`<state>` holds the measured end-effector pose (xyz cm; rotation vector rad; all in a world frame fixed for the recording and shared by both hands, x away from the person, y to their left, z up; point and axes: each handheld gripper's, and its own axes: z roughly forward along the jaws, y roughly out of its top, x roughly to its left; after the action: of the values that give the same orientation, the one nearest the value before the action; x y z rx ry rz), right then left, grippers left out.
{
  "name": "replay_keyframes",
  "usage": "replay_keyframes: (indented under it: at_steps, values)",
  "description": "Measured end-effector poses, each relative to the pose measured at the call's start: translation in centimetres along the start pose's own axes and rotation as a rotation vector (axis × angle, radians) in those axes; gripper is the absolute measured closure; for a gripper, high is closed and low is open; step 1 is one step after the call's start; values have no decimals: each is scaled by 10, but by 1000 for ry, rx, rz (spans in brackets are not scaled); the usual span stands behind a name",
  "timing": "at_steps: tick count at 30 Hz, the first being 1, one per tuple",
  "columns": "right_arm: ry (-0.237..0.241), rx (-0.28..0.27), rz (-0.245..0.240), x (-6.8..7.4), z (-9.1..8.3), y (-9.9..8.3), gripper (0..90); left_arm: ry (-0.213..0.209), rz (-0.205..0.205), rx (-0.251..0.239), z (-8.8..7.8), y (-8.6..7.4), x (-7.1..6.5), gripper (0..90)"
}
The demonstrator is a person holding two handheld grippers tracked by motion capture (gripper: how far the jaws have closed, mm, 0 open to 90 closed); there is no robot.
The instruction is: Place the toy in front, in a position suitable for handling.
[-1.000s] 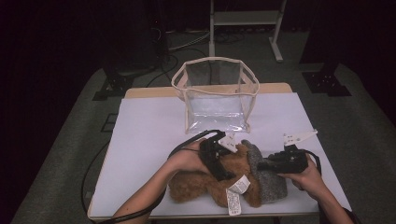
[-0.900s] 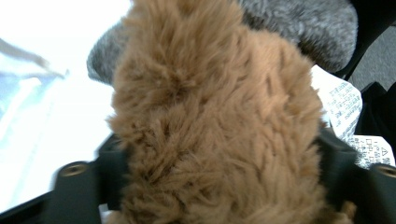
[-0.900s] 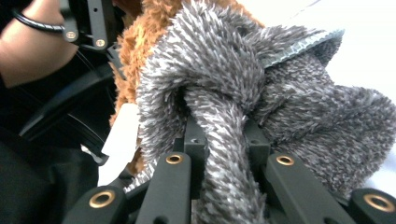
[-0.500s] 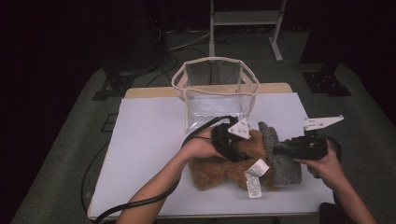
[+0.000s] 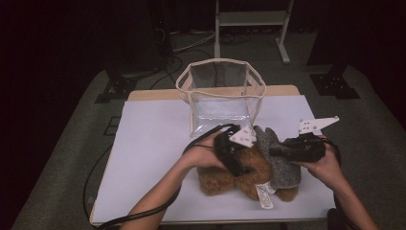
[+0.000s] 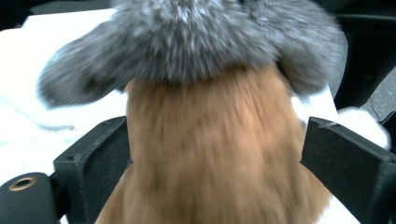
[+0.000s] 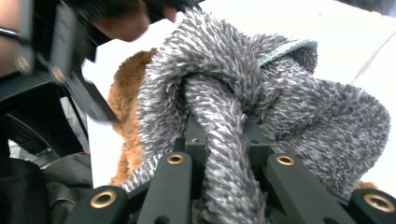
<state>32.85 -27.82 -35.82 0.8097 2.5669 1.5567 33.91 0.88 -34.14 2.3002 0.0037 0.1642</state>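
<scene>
A brown fuzzy cloth (image 5: 215, 179) lies near the table's front edge, with a grey fuzzy cloth (image 5: 285, 172) draped over its right side. My left gripper (image 5: 242, 168) points down onto the brown cloth (image 6: 210, 163). Its jaws have just been opening and stand wide on either side of the cloth, with grey fur (image 6: 196, 37) beyond. My right gripper (image 5: 274, 151) comes in from the right. In the right gripper view it (image 7: 223, 126) is shut on a bunched fold of the grey cloth (image 7: 303, 107), with the brown cloth (image 7: 123, 98) behind.
A clear plastic bag with a pale rim (image 5: 220, 62) stands open just behind the cloths. A white sheet (image 5: 153, 143) covers the table. White label tags (image 5: 263, 194) hang from the cloths at the front. Cables trail off the table's left front.
My right gripper has risen and pulled the grey cloth up with it. The cloth bundle has shifted a little toward the bag. My left gripper stays over the brown cloth.
</scene>
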Motion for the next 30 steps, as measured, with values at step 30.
replay_keyframes:
  at_steps: [30]
  values:
    - [17,-31,60,-8,14,-15,764,70,-113,32,-44,-77,9,339]
